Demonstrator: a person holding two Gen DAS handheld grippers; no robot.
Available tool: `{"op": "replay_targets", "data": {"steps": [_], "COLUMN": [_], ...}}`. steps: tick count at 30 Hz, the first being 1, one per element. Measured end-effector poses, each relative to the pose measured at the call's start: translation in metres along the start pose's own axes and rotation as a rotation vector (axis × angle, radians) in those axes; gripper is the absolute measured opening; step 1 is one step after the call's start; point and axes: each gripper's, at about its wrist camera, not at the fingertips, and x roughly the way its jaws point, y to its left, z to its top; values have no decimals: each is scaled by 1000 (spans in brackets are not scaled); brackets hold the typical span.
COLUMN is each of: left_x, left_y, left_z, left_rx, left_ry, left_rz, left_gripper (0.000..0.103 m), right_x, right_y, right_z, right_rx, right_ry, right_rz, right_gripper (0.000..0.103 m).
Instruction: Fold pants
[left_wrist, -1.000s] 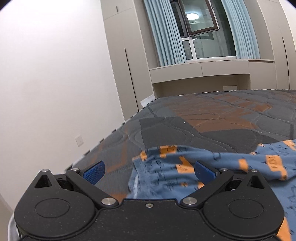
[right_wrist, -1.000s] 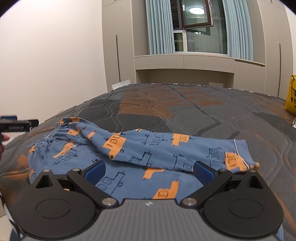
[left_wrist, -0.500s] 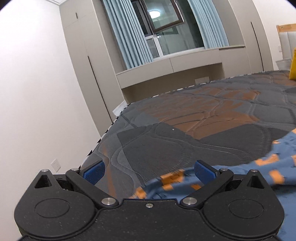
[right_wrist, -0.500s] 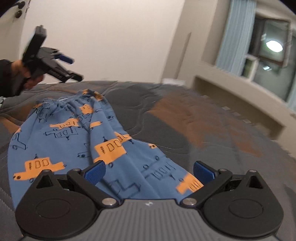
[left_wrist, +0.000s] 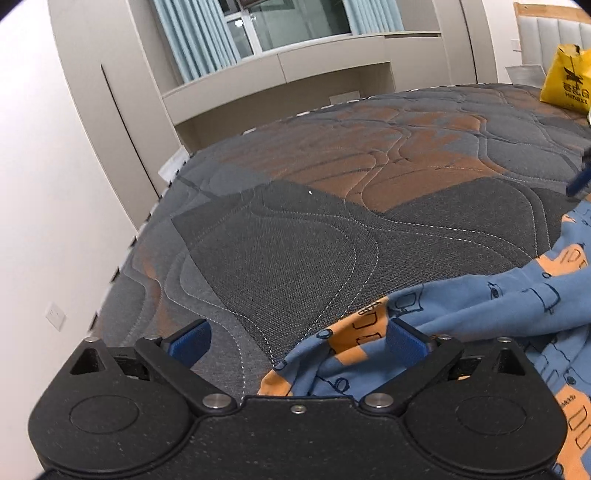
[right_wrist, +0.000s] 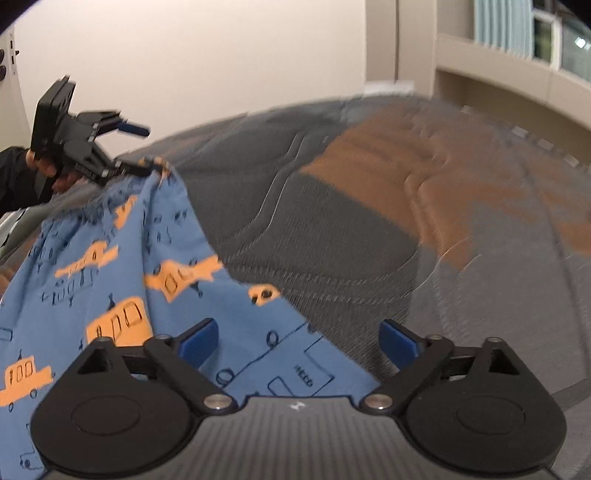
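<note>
The blue pants (left_wrist: 480, 306) with orange cars are lying spread on the quilted mattress (left_wrist: 295, 240). The left gripper (left_wrist: 295, 341), jaws wide but just narrowing, is hovering with a bunched corner of the cloth reaching in from four o'clock, unpinched. The right gripper (right_wrist: 297, 341) is likewise gaping, just closing slightly, with a pant edge lying under its seven o'clock side, ungripped.

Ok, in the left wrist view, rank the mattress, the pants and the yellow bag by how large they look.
1. Mattress, fills most of the frame.
2. Pants, partly cut off at the right edge.
3. Yellow bag, smallest, though it sits farthest from the camera, so its true size is unsure.
</note>
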Motion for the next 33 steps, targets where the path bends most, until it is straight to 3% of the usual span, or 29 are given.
{"op": "replay_targets", "data": {"steps": [4, 6, 8, 11, 13, 17, 25, 28, 33], "left_x": [7, 8, 8, 12, 11, -2, -26, -9, 33], "left_y": [1, -3, -8, -14, -17, -21, -16, -18, -22], "left_z": [3, 4, 5, 6, 6, 9, 35, 41, 34], "left_rx": [-6, 8, 12, -13, -30, -52, -98, -116, -127], "left_ry": [9, 12, 22, 60, 59, -5, -158, -131, -28], "left_rz": [-45, -62, -63, -41, -28, 6, 124, 143, 147], "left_gripper": [73, 53, 23, 5, 1, 0, 0, 0, 0], "right_x": [7, 5, 4, 2, -1, -4, -12, -4, 40], "right_y": [6, 13, 21, 30, 33, 36, 42, 34, 4], "right_z": [1, 1, 0, -2, -1, 2, 35, 57, 76], "right_rx": [-16, -36, -56, -82, -80, -61, -156, -209, -176], "right_ry": [14, 6, 7, 1, -4, -3, -61, -90, -23], "right_rz": [22, 9, 1, -7, -23, -75, -313, -424, -456], "right_gripper": [80, 77, 71, 52, 23, 4, 2, 2, 2]}}
